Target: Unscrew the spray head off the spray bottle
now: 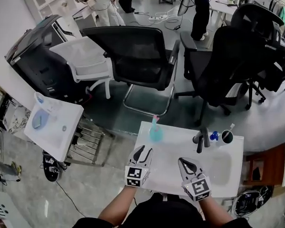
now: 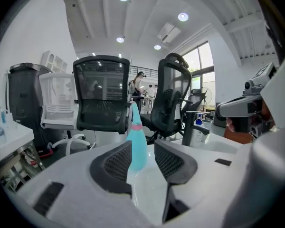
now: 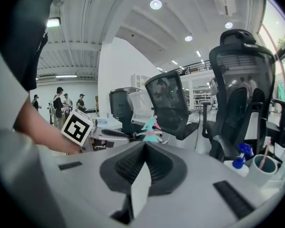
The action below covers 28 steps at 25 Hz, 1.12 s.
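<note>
In the head view we see a white washstand top (image 1: 173,175) with the teal spray bottle (image 1: 155,131) upright at its far left edge, pink spray head on top. The left gripper (image 1: 142,149) hovers near the bottle, on its near side and not touching it. The right gripper (image 1: 184,162) hangs to the right, near the tap (image 1: 202,139). A cup (image 1: 227,136) stands further right

In the left gripper view the left gripper (image 2: 143,145) has its jaws parted. The spray bottle (image 2: 137,144) shows through the gap, standing beyond the pads, which do not press on it

In the right gripper view the right gripper (image 3: 145,148) has its jaws closed together on nothing. The spray bottle (image 3: 152,128) stands far off behind them, and the left gripper's marker cube (image 3: 77,126) shows at the left
</note>
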Tool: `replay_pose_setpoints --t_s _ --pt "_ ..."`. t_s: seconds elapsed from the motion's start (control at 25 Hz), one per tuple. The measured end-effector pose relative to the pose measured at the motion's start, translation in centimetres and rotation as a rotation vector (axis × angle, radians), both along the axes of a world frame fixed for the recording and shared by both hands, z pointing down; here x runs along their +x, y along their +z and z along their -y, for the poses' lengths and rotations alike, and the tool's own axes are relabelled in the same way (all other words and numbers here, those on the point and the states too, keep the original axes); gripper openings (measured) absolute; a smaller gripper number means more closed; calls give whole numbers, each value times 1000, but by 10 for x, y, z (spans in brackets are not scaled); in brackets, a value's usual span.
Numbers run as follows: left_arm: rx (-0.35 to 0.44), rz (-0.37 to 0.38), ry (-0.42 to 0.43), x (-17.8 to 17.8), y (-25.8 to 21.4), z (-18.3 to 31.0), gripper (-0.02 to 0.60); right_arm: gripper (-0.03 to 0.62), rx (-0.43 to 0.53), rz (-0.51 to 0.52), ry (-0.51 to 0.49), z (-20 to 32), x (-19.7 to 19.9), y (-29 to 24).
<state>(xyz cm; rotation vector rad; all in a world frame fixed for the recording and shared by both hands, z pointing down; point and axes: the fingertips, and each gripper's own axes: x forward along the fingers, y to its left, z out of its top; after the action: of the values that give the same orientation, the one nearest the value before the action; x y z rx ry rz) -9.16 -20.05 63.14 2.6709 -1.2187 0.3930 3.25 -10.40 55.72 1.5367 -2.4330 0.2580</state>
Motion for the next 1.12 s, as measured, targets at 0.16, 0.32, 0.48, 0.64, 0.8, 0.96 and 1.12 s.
replay_pose_setpoints --t_s 0.16,0.32,0.48,0.64,0.8,0.96,1.12 --pt "5 3 -7 9 10 14 292 6 -26 6 -13 3 -2 11" --pt "-19 27 12 32 33 35 380 6 -54 5 -14 2 2 27" --pt "-36 49 8 46 60 59 405 6 -101 5 -1 0 9 46" --pt "-48 81 -4 54 73 77 405 6 -136 8 15 -2 17 60" --pt "-43 105 7 63 82 91 405 6 -111 24 1 1 18 68" --pt "-40 118 23 70 90 95 405 6 -137 21 10 3 19 62" --pt "-26 123 16 71 93 103 403 6 -140 22 16 1 23 63"
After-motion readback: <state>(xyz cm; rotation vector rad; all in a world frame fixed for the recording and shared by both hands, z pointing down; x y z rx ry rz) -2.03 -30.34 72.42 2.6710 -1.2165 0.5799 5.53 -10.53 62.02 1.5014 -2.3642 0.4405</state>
